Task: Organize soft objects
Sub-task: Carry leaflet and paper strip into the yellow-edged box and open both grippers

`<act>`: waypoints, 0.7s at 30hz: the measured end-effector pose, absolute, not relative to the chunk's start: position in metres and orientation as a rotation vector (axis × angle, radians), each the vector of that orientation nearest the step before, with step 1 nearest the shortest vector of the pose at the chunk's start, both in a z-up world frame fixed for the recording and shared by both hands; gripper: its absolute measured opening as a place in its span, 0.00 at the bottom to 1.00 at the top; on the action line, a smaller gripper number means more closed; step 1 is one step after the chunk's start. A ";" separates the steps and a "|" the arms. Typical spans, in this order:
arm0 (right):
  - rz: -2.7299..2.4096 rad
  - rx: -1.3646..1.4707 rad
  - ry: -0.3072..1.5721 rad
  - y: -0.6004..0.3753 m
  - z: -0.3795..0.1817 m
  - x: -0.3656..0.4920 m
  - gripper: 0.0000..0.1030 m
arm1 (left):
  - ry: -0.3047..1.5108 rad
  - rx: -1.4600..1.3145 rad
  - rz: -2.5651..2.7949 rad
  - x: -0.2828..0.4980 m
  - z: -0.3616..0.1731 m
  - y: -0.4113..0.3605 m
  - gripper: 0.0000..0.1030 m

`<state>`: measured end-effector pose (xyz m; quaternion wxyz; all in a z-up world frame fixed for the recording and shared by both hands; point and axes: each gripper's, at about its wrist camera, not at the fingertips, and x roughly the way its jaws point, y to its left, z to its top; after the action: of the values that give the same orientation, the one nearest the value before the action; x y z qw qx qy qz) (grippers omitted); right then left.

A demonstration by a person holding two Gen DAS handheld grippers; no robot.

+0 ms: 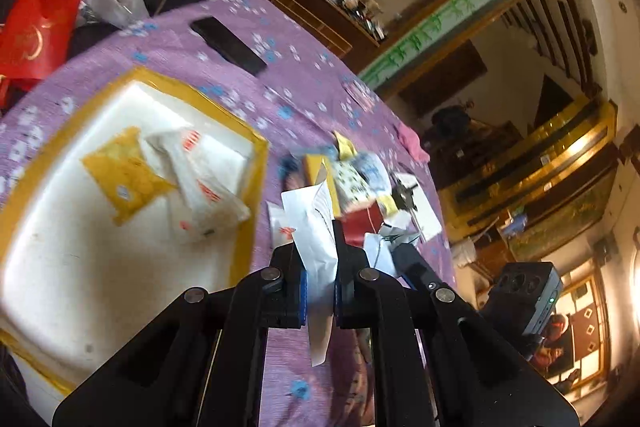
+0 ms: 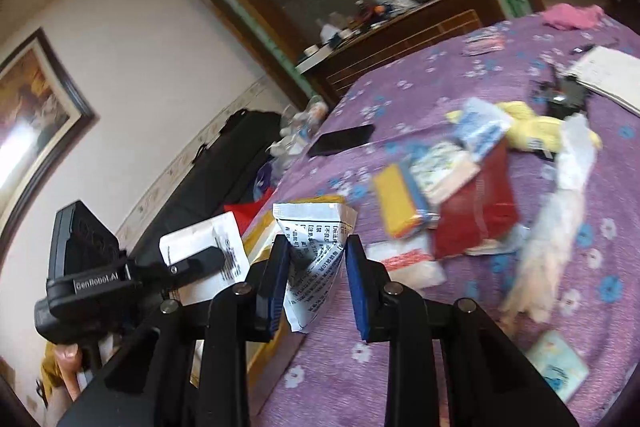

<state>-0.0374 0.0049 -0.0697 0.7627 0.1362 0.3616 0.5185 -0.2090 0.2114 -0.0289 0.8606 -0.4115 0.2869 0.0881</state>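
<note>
My left gripper point(image 1: 320, 287) has its blue-padded jaws pinched nearly closed on a flat white plastic packet point(image 1: 316, 239) that hangs down between them. Just left of it sits the white foam box with yellow-taped rim point(image 1: 244, 227), holding a yellow packet point(image 1: 120, 175) and a white pouch with red print point(image 1: 200, 183).

My right gripper point(image 2: 316, 287) stands partly open, yet a crumpled white sachet printed with black Chinese characters point(image 2: 316, 247) is wedged between its pads — too blurred for me to read. In the right wrist view the other gripper's camera housing reads "GenRobot.AI" point(image 2: 98, 277).

Both packets are above the purple floral tablecloth point(image 2: 400, 99). To the right in that view lies a loose pile: a red pouch point(image 2: 476, 211), a yellow-and-blue packet point(image 2: 400, 203), a blue-and-white packet point(image 2: 484, 131), with a pale yellow soft cloth point(image 2: 532, 127) at the pile's far edge. A black phone point(image 2: 340, 141) lies farther off, and a pink cloth point(image 2: 572, 15) at the far edge.
</note>
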 end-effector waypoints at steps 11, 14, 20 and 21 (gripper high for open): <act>1.220 0.237 0.837 0.055 -0.073 -0.043 0.26 | 0.533 -0.913 0.366 -0.251 -0.040 0.270 0.08; 1.252 0.219 0.862 0.075 -0.075 -0.045 0.26 | 0.557 -0.905 0.399 -0.248 -0.049 0.279 0.08; 1.274 0.063 0.898 0.117 -0.097 -0.069 0.26 | 0.667 -0.878 0.456 -0.249 -0.080 0.281 0.08; 1.271 0.035 0.902 0.120 -0.102 -0.073 0.27 | 0.691 -0.875 0.461 -0.248 -0.086 0.281 0.08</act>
<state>-0.0732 0.1204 -0.1016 0.7113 0.0156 0.4068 0.5730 -0.2479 0.2806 -0.0865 0.8235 -0.4116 0.3247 0.2167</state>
